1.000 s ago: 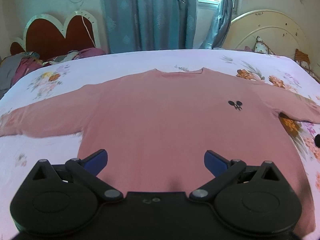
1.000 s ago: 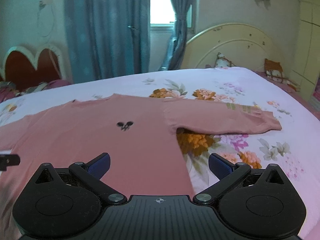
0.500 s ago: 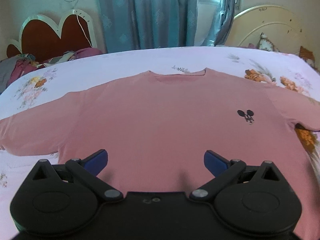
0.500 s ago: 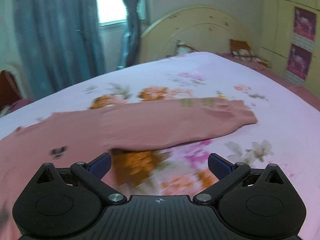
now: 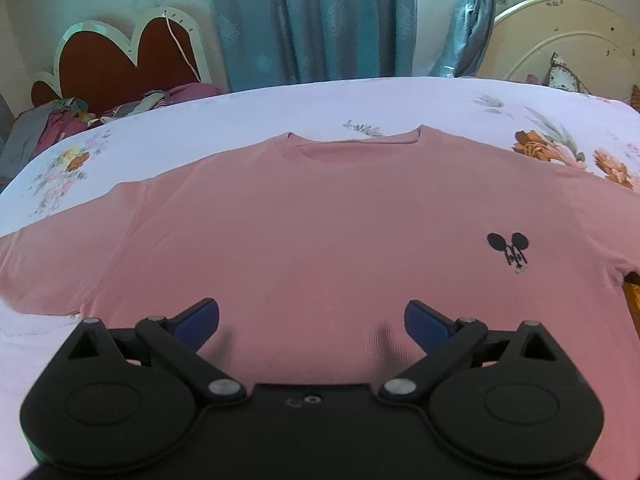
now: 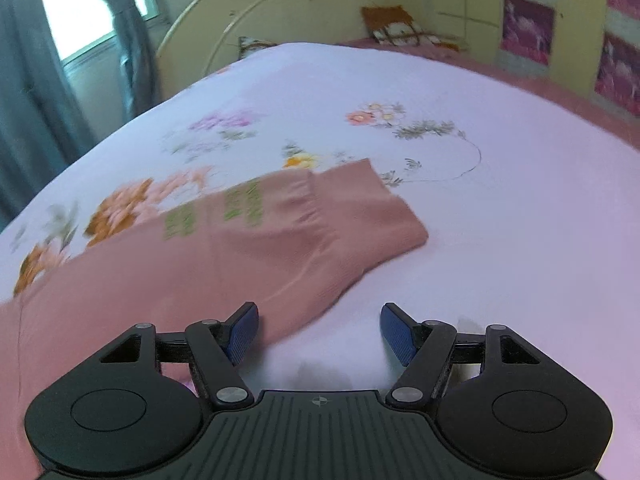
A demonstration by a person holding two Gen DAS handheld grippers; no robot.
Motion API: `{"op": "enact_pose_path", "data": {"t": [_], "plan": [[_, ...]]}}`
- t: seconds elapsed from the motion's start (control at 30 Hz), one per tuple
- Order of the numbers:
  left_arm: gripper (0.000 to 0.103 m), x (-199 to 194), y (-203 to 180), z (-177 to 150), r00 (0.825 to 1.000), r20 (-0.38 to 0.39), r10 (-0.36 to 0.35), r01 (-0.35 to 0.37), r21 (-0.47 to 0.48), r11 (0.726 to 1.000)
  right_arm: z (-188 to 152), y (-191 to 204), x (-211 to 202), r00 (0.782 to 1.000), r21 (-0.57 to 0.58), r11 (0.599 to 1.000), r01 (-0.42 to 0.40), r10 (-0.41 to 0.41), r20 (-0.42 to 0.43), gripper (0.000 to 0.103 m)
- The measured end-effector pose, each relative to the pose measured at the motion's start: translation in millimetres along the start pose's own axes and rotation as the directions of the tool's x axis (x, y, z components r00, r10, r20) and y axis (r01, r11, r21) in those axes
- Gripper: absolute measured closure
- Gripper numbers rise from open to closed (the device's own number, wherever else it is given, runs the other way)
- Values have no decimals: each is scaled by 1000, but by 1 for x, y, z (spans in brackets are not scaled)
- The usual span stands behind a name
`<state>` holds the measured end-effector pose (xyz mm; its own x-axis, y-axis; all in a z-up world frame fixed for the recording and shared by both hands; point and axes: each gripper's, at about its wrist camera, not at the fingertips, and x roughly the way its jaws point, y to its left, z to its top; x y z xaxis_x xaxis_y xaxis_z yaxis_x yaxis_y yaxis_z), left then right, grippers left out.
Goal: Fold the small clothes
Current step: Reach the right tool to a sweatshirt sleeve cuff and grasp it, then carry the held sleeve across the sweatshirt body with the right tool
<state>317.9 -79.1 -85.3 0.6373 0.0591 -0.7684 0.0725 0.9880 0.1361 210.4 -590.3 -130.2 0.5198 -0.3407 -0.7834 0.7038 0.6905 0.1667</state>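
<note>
- Currently the pink sweater [image 5: 320,240] lies flat, front up, spread on the floral bedsheet [image 5: 240,120]; it is the landmark for everything below.
- Far left of the sweater, beyond the bed edge: a red heart-shaped headboard [image 5: 120,56] with a pile of clothes [image 5: 60,120] in front of it.
- The sweater's left sleeve [image 5: 52,264] runs out toward the left edge of the left wrist view, flat on the sheet.
- Behind the sweater's neckline [image 5: 352,144]: blue curtains [image 5: 312,20].
- left gripper [image 5: 312,320] hangs over the sweater's lower body, jaws wide apart, nothing between them. Whether the blue pads [image 5: 198,318] touch the fabric I can't tell.
- A black mouse-head logo [image 5: 508,250] sits on the sweater's chest, right of centre.
- Right of the sweater's shoulder: orange flower prints on the sheet, then a cream round headboard [image 5: 560,40].
- In the right wrist view, the right sleeve [image 6: 240,248] lies flat on the sheet, with green lettering [image 6: 224,212] just short of the ribbed cuff [image 6: 360,212].
- right gripper [image 6: 320,334] sits near the sleeve end, jaws apart and just been closing in. The sleeve's lower edge reaches in beside the left pad [image 6: 242,334]; mostly bare sheet lies between the jaws, and nothing is clamped.
- View is motion-blurred.
</note>
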Motion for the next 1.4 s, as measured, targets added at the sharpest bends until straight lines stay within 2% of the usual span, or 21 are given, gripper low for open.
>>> {"op": "enact_pose_path", "data": {"t": [0.03, 0.07, 0.13, 0.17, 0.27, 0.4, 0.47, 0.6, 0.7, 0.8, 0.93, 1.0, 1.1, 1.23, 1.3, 1.37, 1.4], "plan": [[4, 3, -1, 1, 1000, -8, 1, -1, 1, 1000, 4, -3, 5, 1000, 11, 1000, 5, -5, 6, 38], [4, 5, -2, 1, 1000, -15, 2, -2, 1, 1000, 8, -6, 9, 1000, 22, 1000, 5, -5, 16, 58], [4, 8, -3, 2, 1000, -21, 2, -2, 4, 1000, 14, -10, 16, 1000, 42, 999, 16, -17, 23, 84], [5, 9, -3, 2, 1000, -23, 4, -4, 5, 1000, 16, -12, 19, 1000, 55, 998, 10, -11, 28, 87], [11, 12, -2, 4, 999, -35, -13, 13, 0, 1000, 19, -13, 22, 999, 55, 999, 3, -5, 42, 93], [20, 13, 5, 6, 997, -40, -70, 69, -27, 997, 22, 4, 5, 994, 1, 1000, -18, 18, 109, 93], [23, 13, 9, 7, 996, -38, -80, 78, -34, 996, 25, 21, -8, 988, -51, 998, -44, 51, 144, 93], [25, 9, 19, 6, 995, -20, -98, 97, -45, 994, 23, 75, -40, 968, -154, 977, -147, 174, 181, 94], [27, 6, 31, 4, 994, -7, -111, 110, -53, 993, 8, 132, -65, 942, -238, 941, -242, 287, 174, 94], [27, 3, 50, 1, 994, -4, -112, 111, -74, 991, -18, 194, -87, 905, -322, 882, -343, 402, 139, 94], [27, -1, 77, -4, 995, 2, -98, 97, -97, 990, -69, 280, -113, 835, -424, 764, -486, 550, 34, 94], [27, -2, 90, -6, 996, 3, -85, 85, -111, 990, -96, 315, -122, 802, -465, 704, -537, 596, -24, 94], [27, -2, 107, -9, 998, 2, -65, 65, -129, 990, -136, 353, -124, 763, -480, 636, -604, 635, -119, 94], [25, 1, 121, -12, 998, -5, -67, 66, -152, 986, -180, 384, -111, 733, -471, 580, -665, 627, -264, 93], [23, 2, 123, -11, 996, 0, -86, 85, -155, 984, -186, 390, -106, 734, -475, 570, -670, 606, -308, 81], [21, 3, 120, -9, 994, 6, -113, 113, -147, 983, -184, 388, -107, 719, -469, 558, -685, 622, -310, 32], [20, 4, 116, -7, 991, 9, -132, 132, -138, 982, -177, 384, -109, 721, -474, 561, -679, 632, -284, 27]]}}
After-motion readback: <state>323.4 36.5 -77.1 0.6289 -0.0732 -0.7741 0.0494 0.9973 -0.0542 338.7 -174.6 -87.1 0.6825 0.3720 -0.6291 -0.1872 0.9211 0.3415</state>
